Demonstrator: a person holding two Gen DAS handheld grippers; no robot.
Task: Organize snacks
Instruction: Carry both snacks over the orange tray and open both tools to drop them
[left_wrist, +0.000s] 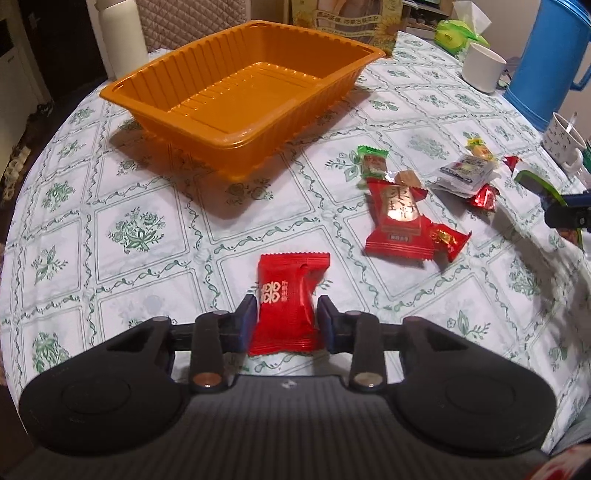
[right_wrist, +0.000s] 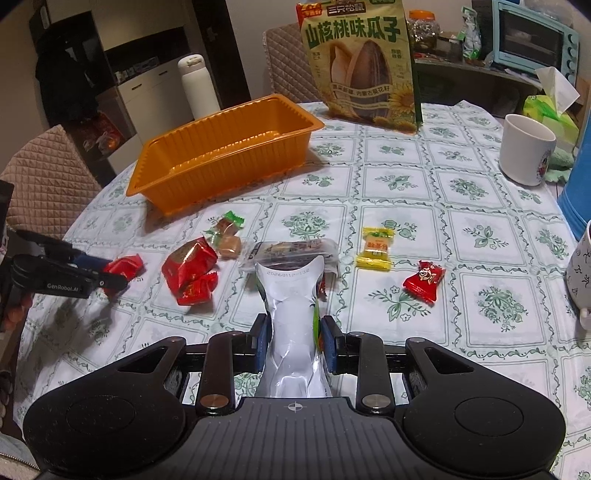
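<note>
red packet (left_wrist: 286, 302) seemingly between left gripper (left_wrist: 286, 317) pads

A: Tall blue plastic jug (left_wrist: 550, 62) cut off by top and right edges, left view. Patterned white ceramic mug (right_wrist: 581, 273) cropped at right edge, right view.

B: Clear-wrapped dark snack bar (right_wrist: 291, 251) half hidden behind silver-white foil pouch (right_wrist: 291, 314). Pouch print too small to read.

The orange tray (left_wrist: 236, 92) sits empty at the far left of the table. A red snack pack (left_wrist: 286, 302) lies near, and more wrapped snacks (left_wrist: 399, 221) are scattered to the right.
</note>
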